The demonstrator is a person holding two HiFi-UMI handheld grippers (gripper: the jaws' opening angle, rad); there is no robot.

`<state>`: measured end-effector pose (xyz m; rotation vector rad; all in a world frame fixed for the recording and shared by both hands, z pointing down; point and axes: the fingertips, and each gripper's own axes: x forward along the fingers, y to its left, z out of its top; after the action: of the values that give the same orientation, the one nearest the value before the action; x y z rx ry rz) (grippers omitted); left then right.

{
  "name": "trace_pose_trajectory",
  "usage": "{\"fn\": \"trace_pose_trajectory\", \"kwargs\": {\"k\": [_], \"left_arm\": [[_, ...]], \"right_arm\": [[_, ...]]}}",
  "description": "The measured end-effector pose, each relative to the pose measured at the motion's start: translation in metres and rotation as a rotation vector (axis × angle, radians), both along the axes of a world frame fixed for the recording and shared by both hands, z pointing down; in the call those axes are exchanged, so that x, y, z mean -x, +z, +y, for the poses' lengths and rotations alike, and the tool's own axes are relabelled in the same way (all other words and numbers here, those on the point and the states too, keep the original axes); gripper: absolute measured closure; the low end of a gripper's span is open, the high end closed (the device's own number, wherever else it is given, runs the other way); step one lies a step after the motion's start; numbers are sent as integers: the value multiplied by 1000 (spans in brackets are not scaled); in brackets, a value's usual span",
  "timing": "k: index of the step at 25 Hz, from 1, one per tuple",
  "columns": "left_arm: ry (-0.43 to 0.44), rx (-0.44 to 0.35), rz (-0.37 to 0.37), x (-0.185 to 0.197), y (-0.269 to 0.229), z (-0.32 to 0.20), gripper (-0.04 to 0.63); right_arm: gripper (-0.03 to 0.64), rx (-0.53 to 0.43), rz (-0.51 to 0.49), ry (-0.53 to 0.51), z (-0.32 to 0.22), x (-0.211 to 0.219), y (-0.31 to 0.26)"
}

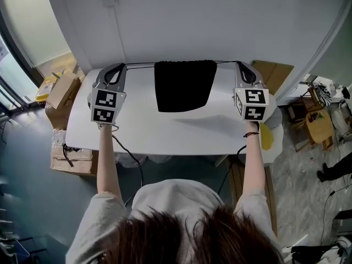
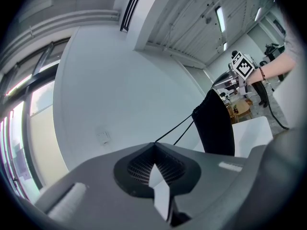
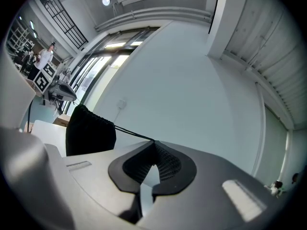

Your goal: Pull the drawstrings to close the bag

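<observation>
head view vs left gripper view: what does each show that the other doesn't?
Head view only: the person's arms, the whole white table, cardboard boxes on the floor, and the right drawstring running into the right tongs.

Left gripper view only: the left tongs up close, jaws shut on the left drawstring, plus ceiling lights.

Both: the black bag, strung between the two tongs.

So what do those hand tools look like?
The left gripper and right gripper are grey with curved fingers, each bearing a white cube of black square markers and a black cable. The person wears a pale short-sleeved shirt and a dark wristband.
</observation>
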<state>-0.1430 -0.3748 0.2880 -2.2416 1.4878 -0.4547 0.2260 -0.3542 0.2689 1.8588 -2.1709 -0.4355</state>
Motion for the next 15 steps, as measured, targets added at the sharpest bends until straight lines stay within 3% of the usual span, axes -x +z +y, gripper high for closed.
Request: {"fn": "trace_pose_trajectory", "kwargs": {"k": [15], "left_arm": [[-13, -3, -4, 2, -2, 0, 595]], "right_arm": [[603, 3, -13, 53, -1, -13, 1]]}}
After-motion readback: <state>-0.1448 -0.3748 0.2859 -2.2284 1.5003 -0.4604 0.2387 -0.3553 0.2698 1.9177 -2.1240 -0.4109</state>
